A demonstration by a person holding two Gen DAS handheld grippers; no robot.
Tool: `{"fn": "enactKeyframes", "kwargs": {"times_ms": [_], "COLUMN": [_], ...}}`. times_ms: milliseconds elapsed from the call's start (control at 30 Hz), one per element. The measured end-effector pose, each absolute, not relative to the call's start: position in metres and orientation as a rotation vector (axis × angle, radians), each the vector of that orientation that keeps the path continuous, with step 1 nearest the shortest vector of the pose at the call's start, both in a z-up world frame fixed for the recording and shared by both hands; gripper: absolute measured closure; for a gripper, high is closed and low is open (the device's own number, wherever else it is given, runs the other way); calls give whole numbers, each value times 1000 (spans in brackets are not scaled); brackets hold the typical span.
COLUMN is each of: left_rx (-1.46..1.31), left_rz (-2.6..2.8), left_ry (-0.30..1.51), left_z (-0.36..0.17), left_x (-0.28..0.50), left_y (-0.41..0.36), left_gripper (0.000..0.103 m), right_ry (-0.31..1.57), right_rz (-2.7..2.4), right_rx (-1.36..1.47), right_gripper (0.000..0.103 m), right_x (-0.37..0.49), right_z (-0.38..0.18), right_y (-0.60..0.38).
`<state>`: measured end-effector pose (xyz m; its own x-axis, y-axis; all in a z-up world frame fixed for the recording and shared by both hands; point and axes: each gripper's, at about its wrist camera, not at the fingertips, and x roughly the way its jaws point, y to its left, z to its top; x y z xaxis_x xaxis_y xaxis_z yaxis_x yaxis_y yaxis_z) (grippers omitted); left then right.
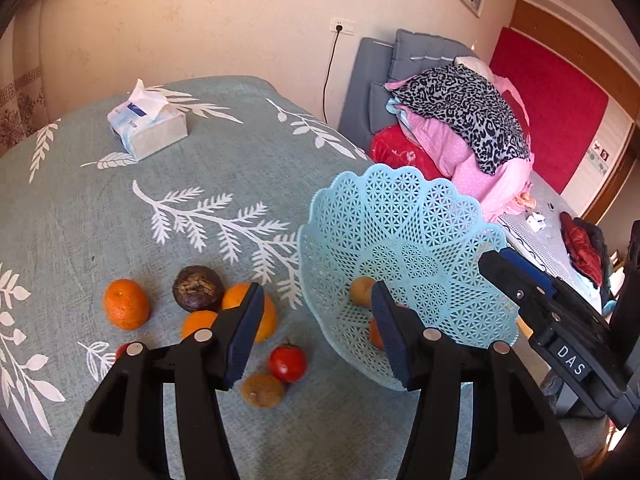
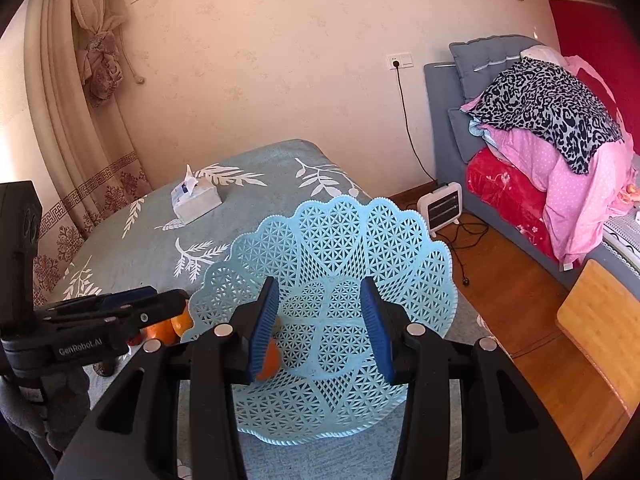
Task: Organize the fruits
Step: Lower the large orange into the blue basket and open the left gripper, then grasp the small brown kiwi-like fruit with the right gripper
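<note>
The left gripper [image 1: 318, 330] is being held wide open above the tablecloth [image 1: 80, 216], nothing gripped, beside loose oranges [image 1: 126, 303] and a tomato [image 1: 287, 362]. The right gripper [image 2: 320, 330] is likewise being held wide and empty over the blue lattice basket [image 2: 332, 248], where an orange [image 2: 269, 360] is lying.

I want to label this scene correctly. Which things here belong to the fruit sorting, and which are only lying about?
For the job:
basket
oranges
red fruit
dark fruit
brown fruit
left gripper, open
right gripper, open

Lying about:
tissue box
heater
bedding
curtain
</note>
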<state>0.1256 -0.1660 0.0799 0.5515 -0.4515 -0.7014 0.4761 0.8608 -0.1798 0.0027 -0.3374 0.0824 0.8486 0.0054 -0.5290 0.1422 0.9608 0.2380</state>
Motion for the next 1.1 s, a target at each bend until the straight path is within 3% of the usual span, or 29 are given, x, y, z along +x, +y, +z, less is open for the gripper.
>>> {"fn": "enactKeyframes", "kwargs": {"times_ms": [500,633,733,1100], "left_rx": [28,31,35,-18], "left_rz": [-409,-379,-367,-363], "left_ry": [827,835,835,818], "left_z": [67,62,60,60], "left_x": [150,160,168,172], "left_y": [-107,-96,-91,-71], "left_gripper": [47,47,41,40], "right_ry": [587,637,682,874], "right_rz": [139,246,303,292], "right_rx": [248,245,226,214], "right_gripper": [59,59,59,59], "right_x": [-5,-6,-5,22], "right_z": [86,78,70,34], "right_y": [-281,-251,-229,-200]}}
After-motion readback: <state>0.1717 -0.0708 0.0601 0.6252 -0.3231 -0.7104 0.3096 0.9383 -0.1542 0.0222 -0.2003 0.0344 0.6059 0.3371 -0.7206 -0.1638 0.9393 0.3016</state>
